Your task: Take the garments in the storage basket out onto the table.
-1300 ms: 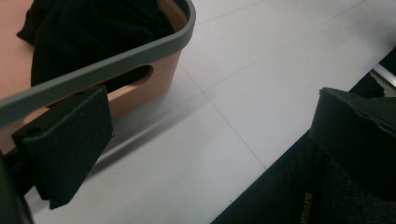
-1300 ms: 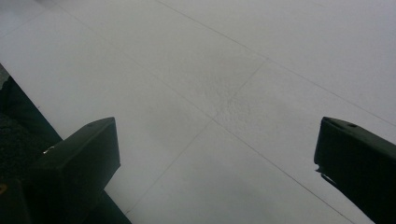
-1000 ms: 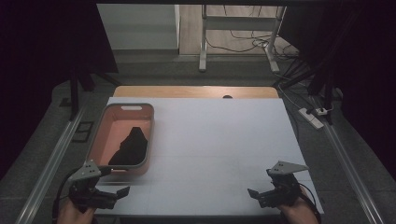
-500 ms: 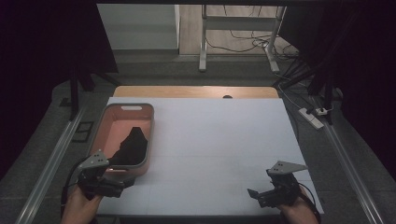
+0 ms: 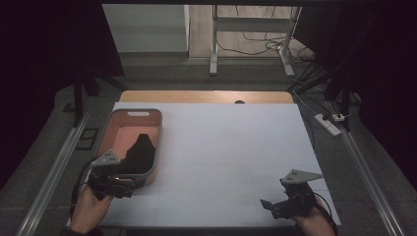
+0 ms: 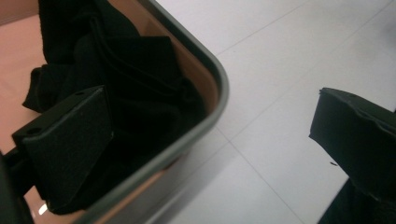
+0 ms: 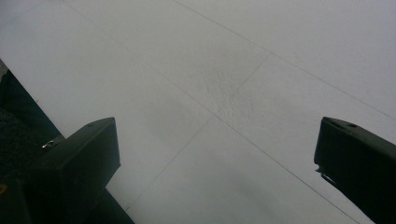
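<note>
the left gripper (image 5: 123, 189) sits at the near right corner of the pink tub (image 5: 114, 129), its jaws spread wide and holding nothing; in the left gripper view one jaw hangs inside the tub's rim (image 6: 205, 100) over the black cloth (image 6: 140, 79) and the other stands outside it over the white table (image 6: 280, 60), so the rim runs between them. the black cloth (image 5: 140, 155) lies crumpled in the tub's near right part, bunched against the wall, just ahead of this gripper and a little to its left. its mass runs roughly along the tub's long side, away from the person. the right gripper (image 5: 275, 205) rests well apart at the table's near right edge, jaws likewise spread and empty over bare table (image 7: 224, 93). the left hand (image 5: 88, 206) is far the nearer, so the pick-up looks to be its job: it would need to shift inward, clear of the rim, to close on the cloth alone.
</note>
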{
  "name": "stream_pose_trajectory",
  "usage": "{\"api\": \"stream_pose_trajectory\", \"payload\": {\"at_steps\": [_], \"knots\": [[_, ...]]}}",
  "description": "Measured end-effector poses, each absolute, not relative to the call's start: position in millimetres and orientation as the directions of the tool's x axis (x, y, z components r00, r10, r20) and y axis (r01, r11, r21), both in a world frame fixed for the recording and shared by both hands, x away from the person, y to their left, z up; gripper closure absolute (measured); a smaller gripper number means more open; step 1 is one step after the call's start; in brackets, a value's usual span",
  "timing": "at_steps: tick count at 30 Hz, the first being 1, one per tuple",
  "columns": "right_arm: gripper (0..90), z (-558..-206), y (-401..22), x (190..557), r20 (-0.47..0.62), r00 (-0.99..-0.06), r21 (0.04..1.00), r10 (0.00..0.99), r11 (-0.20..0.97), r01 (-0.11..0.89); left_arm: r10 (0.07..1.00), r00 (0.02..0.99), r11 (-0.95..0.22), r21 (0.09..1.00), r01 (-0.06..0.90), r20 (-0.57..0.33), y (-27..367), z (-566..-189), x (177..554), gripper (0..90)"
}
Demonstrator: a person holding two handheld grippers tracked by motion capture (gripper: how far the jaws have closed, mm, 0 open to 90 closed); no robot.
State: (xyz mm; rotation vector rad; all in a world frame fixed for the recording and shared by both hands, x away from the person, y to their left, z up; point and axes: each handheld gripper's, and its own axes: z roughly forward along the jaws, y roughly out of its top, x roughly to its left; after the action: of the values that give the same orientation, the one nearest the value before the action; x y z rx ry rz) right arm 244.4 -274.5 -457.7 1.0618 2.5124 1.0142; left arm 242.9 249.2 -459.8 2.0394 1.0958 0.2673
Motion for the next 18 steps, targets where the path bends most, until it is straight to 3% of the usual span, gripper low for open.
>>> {"api": "stream_pose_trajectory", "payload": {"at_steps": [18], "knots": [[0.0,-458,-273,245,0.045,-0.717,0.667,0.696,0.513,0.540,0.805,0.580,-0.359,0.674,0.645,-0.126,254,-453,278,0.0]]}}
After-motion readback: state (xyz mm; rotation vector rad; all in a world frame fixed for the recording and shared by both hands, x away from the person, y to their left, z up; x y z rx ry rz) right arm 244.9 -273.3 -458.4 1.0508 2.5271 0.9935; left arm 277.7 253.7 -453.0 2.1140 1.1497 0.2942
